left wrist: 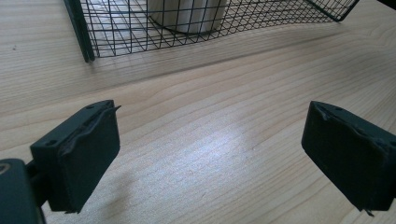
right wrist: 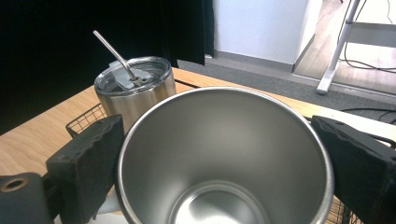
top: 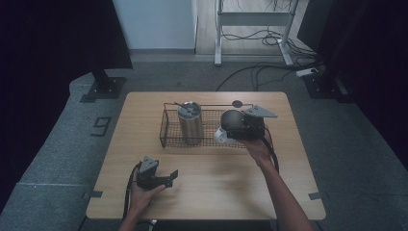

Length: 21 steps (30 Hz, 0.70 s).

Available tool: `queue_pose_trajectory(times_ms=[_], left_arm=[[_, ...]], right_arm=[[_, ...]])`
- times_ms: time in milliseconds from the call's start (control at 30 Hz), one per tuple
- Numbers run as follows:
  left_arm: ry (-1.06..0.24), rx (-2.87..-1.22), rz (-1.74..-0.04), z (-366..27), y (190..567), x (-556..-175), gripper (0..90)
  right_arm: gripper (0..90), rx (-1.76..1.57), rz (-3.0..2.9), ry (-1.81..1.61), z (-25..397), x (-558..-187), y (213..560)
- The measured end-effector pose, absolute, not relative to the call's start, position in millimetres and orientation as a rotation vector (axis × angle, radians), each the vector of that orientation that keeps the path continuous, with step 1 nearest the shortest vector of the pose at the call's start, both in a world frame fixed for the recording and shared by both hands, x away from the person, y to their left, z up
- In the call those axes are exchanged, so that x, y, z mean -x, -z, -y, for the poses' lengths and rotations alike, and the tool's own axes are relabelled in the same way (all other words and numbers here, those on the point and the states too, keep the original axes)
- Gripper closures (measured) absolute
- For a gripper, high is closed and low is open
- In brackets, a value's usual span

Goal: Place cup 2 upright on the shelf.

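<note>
Gripping a shiny, empty steel cup (right wrist: 224, 158), right tool (right wrist: 224, 154); left tool (left wrist: 210, 158) released.

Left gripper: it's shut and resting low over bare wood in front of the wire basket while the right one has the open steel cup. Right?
Not quite: the left gripper is open, its jaws wide apart over bare wood, as the left gripper view shows. The rest holds: wire basket ahead, right gripper around the open steel cup.
</note>
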<state>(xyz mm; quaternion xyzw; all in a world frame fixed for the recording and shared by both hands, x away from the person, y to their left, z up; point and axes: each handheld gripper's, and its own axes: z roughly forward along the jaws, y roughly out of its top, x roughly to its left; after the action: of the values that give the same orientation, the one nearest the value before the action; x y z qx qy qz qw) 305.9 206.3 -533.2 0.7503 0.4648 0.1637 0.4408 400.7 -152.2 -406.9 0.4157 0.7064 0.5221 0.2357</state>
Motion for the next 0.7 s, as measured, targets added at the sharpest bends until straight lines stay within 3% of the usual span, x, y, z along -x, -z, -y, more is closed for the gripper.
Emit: queue_pose_trajectory(times_ms=[700], left_arm=[[-0.402, -1.867, -1.154, -206, 534, -306, 4.5]], right_arm=[[5.8, -1.178, -1.932, -1.41, 154, -417, 410]])
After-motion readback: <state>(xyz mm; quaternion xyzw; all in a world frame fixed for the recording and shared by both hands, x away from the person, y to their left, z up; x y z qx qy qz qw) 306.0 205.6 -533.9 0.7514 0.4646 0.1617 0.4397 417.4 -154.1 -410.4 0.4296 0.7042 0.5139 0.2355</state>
